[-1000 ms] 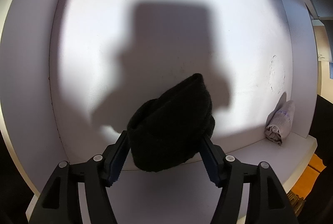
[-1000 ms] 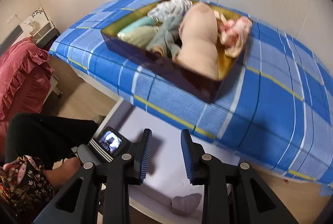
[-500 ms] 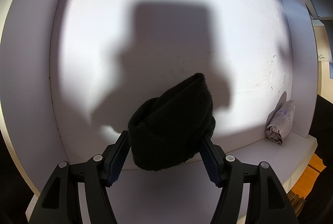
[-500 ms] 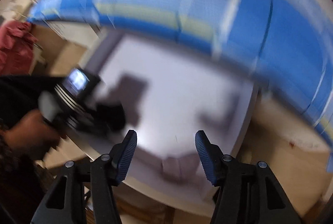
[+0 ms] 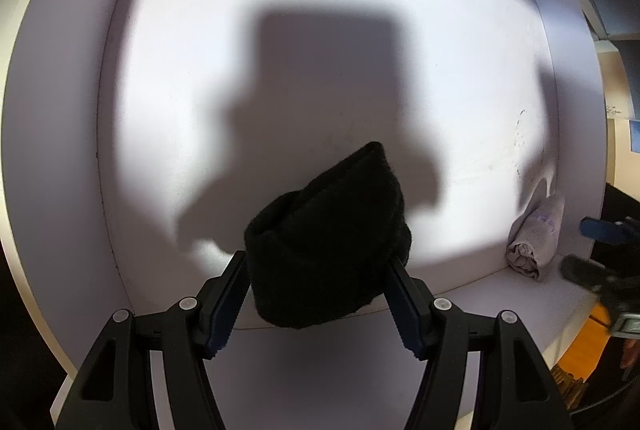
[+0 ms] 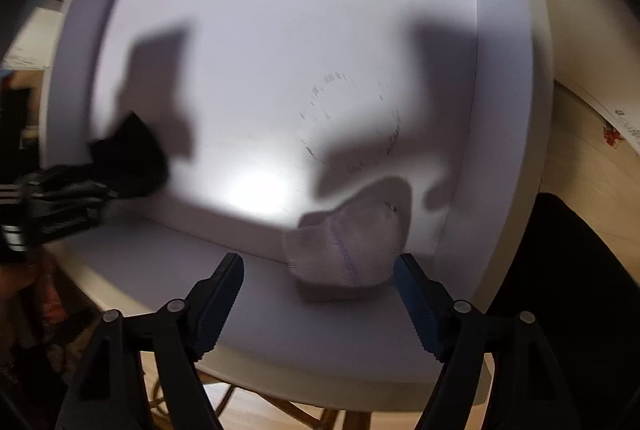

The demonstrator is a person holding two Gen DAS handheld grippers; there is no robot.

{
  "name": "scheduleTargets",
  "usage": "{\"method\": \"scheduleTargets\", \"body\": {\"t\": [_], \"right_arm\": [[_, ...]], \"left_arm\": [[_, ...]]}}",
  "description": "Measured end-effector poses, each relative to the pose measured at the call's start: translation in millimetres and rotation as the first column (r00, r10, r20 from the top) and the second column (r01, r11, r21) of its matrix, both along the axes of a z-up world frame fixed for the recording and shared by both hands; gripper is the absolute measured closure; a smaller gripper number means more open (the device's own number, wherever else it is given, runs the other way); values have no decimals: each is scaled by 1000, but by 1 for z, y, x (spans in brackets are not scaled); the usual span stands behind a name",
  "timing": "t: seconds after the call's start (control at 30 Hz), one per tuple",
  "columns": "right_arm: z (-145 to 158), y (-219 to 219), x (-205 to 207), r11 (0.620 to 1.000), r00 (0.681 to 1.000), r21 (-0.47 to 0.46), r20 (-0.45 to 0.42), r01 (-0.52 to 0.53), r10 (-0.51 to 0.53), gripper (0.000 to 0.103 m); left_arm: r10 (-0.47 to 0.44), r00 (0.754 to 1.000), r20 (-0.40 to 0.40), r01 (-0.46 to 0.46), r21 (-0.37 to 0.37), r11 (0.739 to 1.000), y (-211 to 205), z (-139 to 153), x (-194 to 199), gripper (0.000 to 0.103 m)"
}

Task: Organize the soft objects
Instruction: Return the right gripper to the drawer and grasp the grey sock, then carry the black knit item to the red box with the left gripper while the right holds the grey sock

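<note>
Black knit fabric, a rolled dark sock (image 5: 328, 250), is filling the left claw (image 5: 316, 294), whose blue-ribbed fingers (image 5: 226, 304) are pressing into it from both sides, so this claw is gripping the bundle above the floor of a white box (image 5: 132, 110) with low walls. Its blocky shadow is falling across the lit floor behind it. Further right in the same view, a rolled grey sock (image 5: 534, 240) is leaning in the box's near right corner, against the side wall, and the tip of the right claw (image 5: 600, 230) is showing at the frame's right edge just beside it. In the right wrist view, which is blurred, the left claw (image 6: 116, 190) and its dark sock (image 6: 132, 162) are sitting at the far left over the box floor. Moving right, the right claw (image 6: 318, 296) is pointing down at the near wall of the box (image 6: 240, 218), its jaws opening wide. The grey sock (image 6: 348, 250) is lying between the two pads, closer to the right finger (image 6: 416, 306), though neither pad is pressing on it. At the far right, a wooden floor (image 6: 580, 170) is running alongside the box.
</note>
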State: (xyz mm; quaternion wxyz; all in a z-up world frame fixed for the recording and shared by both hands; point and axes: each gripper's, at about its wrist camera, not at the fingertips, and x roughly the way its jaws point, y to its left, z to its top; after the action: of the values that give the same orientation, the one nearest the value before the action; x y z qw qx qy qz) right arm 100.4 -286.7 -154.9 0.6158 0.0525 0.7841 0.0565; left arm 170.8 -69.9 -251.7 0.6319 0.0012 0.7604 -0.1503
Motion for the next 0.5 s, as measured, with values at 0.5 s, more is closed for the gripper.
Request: {"method": "scheduleTargets", "body": {"t": [0.5], "right_arm": [[-38, 10, -4, 998, 998, -58, -57, -13, 10, 31]], "left_arm": [[-23, 999, 22, 24, -44, 999, 23, 19, -8, 37]]}}
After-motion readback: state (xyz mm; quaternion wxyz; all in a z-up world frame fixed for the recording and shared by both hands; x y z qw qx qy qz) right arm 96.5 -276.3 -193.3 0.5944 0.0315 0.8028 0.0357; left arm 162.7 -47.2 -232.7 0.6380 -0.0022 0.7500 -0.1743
